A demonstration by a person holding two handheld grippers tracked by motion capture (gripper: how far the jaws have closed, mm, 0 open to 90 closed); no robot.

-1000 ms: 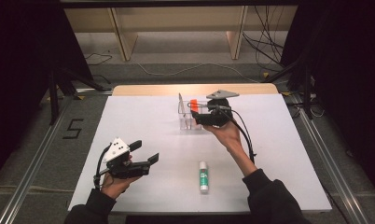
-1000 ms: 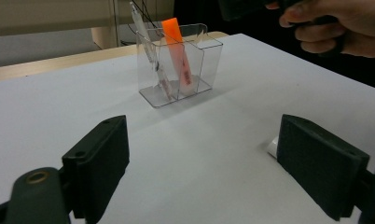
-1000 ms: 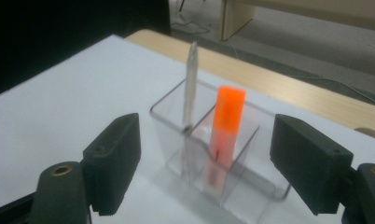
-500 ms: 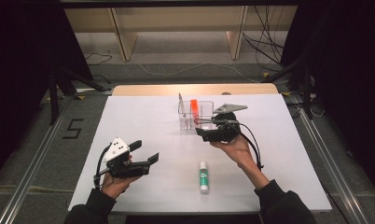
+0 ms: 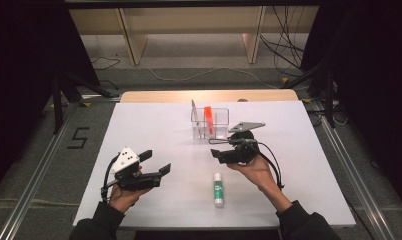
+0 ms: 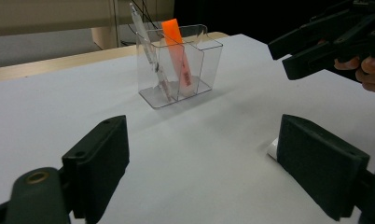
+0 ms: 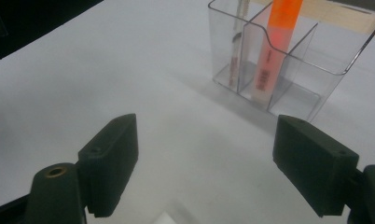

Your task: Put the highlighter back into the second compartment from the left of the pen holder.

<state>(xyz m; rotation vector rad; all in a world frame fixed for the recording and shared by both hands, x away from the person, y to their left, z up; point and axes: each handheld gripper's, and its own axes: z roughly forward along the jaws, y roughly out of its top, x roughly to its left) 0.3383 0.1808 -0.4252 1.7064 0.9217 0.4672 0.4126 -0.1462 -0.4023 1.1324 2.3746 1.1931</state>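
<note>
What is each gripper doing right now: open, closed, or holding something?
Left gripper: open, holding nothing, low over the table.
Right gripper: open, holding nothing, just above the glue stick.

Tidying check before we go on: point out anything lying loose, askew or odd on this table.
One thing lies loose: the glue stick is flat on the white table, outside the clear organizer, which holds an orange marker and a pen, both leaning. Nothing looks spilled or damaged. Both the left gripper and right gripper are open and empty.

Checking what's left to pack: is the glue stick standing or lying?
Lying flat: the glue stick rests lengthwise on the table, near the right gripper.
</note>
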